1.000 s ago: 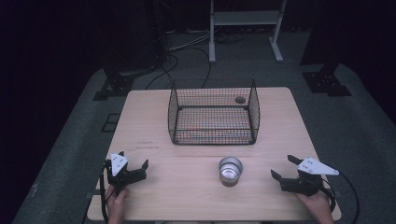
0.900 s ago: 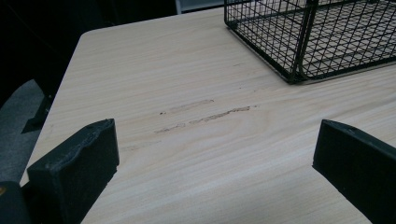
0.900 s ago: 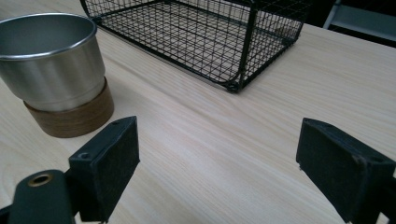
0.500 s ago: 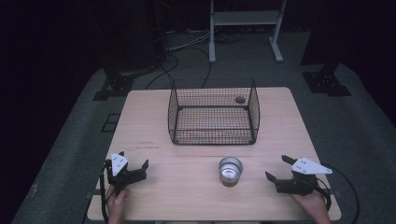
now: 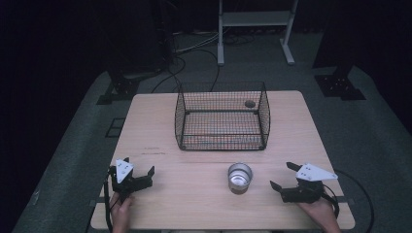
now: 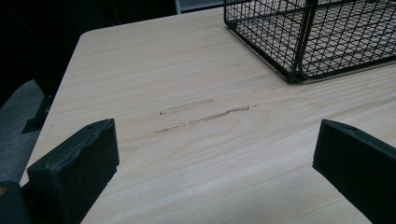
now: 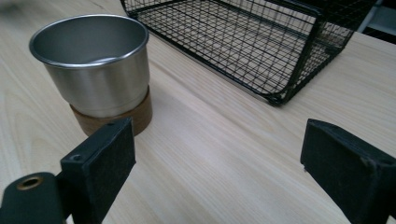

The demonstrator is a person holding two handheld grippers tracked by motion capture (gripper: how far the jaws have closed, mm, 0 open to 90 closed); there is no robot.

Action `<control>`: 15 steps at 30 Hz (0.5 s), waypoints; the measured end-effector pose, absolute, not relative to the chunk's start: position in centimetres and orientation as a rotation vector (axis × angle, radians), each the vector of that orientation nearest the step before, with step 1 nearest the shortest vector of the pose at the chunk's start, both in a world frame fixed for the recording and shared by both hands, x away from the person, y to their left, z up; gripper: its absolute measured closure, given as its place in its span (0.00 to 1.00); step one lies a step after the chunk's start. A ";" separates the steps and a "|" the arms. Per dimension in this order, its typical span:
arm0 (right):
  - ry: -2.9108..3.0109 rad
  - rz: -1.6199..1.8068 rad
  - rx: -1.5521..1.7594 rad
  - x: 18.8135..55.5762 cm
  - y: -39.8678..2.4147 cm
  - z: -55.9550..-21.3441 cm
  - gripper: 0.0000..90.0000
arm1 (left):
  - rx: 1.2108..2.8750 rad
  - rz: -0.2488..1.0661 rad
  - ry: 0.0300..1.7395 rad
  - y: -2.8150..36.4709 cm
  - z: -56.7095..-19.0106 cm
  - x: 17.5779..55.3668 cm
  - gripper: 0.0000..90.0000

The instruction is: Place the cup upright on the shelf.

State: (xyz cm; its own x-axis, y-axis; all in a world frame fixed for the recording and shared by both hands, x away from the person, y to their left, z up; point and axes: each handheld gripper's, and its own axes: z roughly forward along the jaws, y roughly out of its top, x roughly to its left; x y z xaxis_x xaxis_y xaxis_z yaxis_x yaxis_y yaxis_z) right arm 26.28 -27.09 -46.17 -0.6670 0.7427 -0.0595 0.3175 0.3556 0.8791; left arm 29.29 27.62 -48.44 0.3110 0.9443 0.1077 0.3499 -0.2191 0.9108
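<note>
Two grippers wait at the near edge, a steel cup between them.

Taking the steel cup (image 5: 240, 176) as the mark: it stands upright on a round wooden base, on the table (image 5: 155, 121). The right gripper (image 5: 284, 176) sits just to its right, apart from it, jaws spread wide with nothing between them, having just been opening. The left gripper (image 5: 140, 171) lies well off to the cup's left, jaws also wide and empty. Beyond the cup stands the black wire basket (image 5: 221, 116).
</note>
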 end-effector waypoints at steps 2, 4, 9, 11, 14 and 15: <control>2.176 1.258 0.912 26.3 -26.9 -46.1 0.11 | 1.743 0.896 1.170 27.6 -48.4 29.3 0.00; 2.182 1.254 0.912 26.3 -26.7 -46.2 0.11 | 1.742 0.897 1.171 27.6 -48.4 29.3 0.00; 2.202 1.255 0.896 26.3 -26.2 -46.2 0.11 | 1.741 0.896 1.172 27.6 -48.4 29.3 0.00; 2.206 1.263 0.892 26.4 -26.0 -46.1 0.11 | 1.742 0.897 1.171 27.6 -48.4 29.3 0.00; 2.214 1.270 0.895 26.4 -25.7 -46.1 0.10 | 1.743 0.897 1.171 27.6 -48.4 29.3 0.00; 2.217 1.270 0.896 26.5 -25.6 -46.2 0.10 | 1.744 0.897 1.171 27.6 -48.4 29.3 0.00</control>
State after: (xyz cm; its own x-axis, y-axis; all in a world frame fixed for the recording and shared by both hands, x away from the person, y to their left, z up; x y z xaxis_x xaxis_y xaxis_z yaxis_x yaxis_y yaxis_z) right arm 26.47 -25.59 -46.16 -0.6985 0.7140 -0.0484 0.3193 0.3714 0.8718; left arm 29.33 27.61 -48.44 0.3103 0.9445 0.1083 0.3506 -0.2195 0.9104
